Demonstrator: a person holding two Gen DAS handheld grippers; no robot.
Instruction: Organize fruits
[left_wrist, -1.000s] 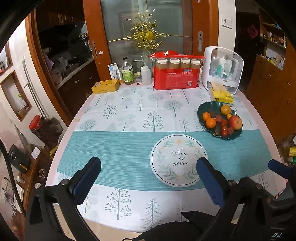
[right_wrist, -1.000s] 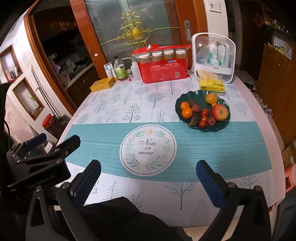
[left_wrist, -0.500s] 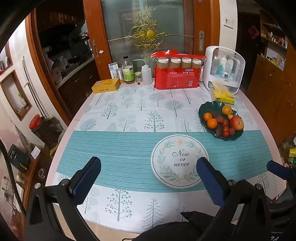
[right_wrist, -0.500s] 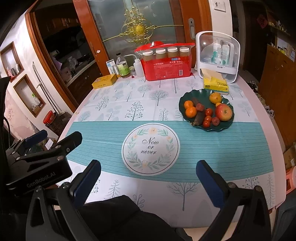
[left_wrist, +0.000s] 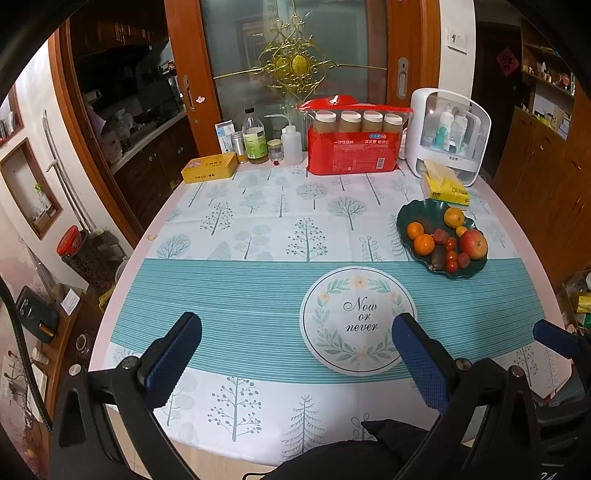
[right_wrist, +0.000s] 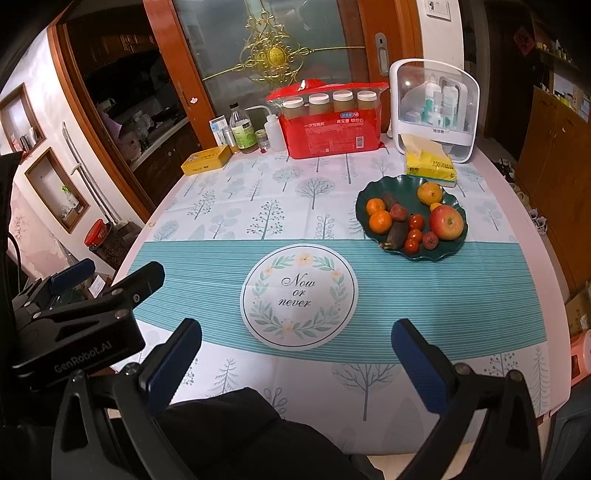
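Observation:
A dark green plate (left_wrist: 410, 218) (right_wrist: 373, 188) at the table's right holds a red apple (left_wrist: 473, 244) (right_wrist: 446, 222), two tangerines (left_wrist: 423, 244) (right_wrist: 380, 222), a yellow pear (right_wrist: 429, 192), cherry tomatoes (right_wrist: 416, 221) and dark fruits. A white round mat (left_wrist: 356, 319) (right_wrist: 299, 295) reading "Now or never" lies empty at the centre front. My left gripper (left_wrist: 295, 354) is open and empty above the near table edge. My right gripper (right_wrist: 295, 356) is open and empty, to the right of the left one.
At the back stand a red pack of cups (left_wrist: 352, 142), a white cosmetics case (left_wrist: 450, 133), a yellow tissue pack (left_wrist: 445, 184), bottles (left_wrist: 255, 138) and a yellow tin (left_wrist: 209, 168). Wooden cabinets flank the table.
Both grippers have drifted slightly back from the table; the view has shifted a little. Jaws stay open and nothing on the table has moved.

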